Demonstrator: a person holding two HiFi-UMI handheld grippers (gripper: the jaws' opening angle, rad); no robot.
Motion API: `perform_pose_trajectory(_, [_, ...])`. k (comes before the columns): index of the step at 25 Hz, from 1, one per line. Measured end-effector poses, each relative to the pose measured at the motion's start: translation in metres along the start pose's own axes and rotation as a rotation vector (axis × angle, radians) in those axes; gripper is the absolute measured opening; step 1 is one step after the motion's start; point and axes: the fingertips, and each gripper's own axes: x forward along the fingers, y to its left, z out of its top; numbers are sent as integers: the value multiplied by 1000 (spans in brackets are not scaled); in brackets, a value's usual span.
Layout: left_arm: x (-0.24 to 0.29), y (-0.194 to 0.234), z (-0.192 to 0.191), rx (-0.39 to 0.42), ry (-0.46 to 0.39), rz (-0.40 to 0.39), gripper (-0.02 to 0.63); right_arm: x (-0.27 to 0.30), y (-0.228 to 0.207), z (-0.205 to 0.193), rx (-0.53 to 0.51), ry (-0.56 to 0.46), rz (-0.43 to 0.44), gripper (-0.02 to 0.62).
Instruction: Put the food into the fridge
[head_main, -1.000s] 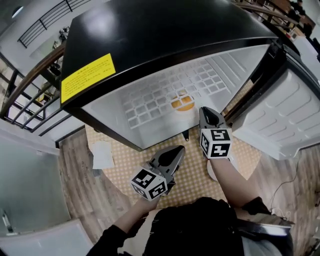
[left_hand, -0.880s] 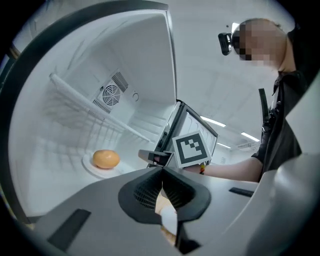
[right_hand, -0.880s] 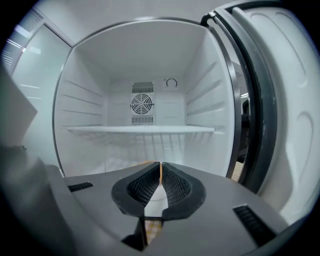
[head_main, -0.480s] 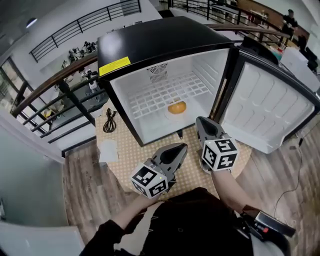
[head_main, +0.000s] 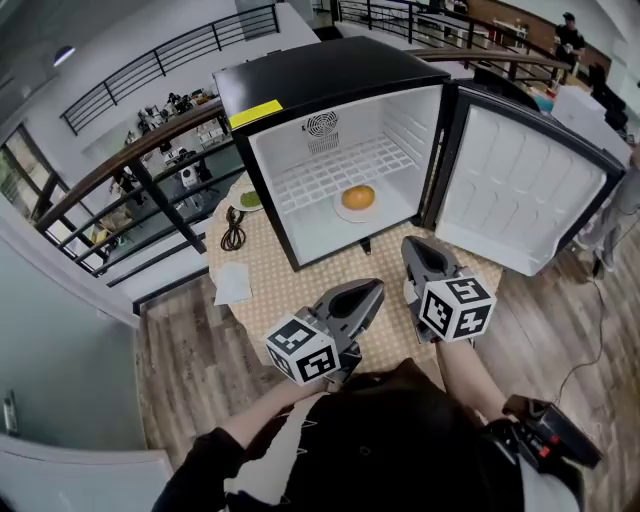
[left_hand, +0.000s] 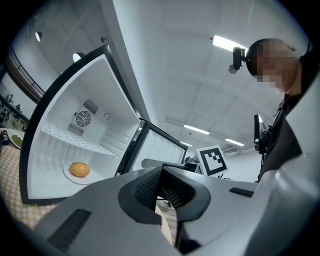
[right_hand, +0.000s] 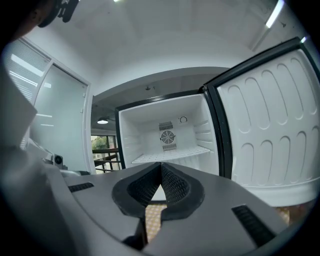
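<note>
The left gripper (head_main: 370, 290) and right gripper (head_main: 414, 244) hover over the desk (head_main: 270, 285) before the open fridge (head_main: 320, 80), each with jaws pressed together and empty, while the food (head_main: 358, 196) sits on a plate (head_main: 344, 212) on the fridge floor, beneath the shelf (head_main: 330, 170).

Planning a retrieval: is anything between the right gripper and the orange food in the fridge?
Nothing visible does. The door stands wide open, and the food sits on its plate on the floor of the fridge, below the wire shelf, beyond the right gripper.
</note>
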Motion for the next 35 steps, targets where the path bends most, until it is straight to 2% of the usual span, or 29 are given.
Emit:
perform_pose_trajectory(3, [-25,-17,6,46,15,-44,12,-14,23,-7,-34,12,-34,15])
perform_pose_trajectory(11, [-140,-62,-2,169,96,-88,12,-65,112,-52,16,18,-124,15])
perform_pose_trajectory(17, [-207,-85,-15,135,109,-114,12,-101,178,-95,23,58,-167,15])
perform_pose_trajectory(21, [-235,-101,-19,123,108,-130,12,-120,208,-107,21,74,-180,15])
perform_pose_trajectory(35, [-273,-113,-9,122,75,-137,12,-135,241,-98,-5,47,-210,15])
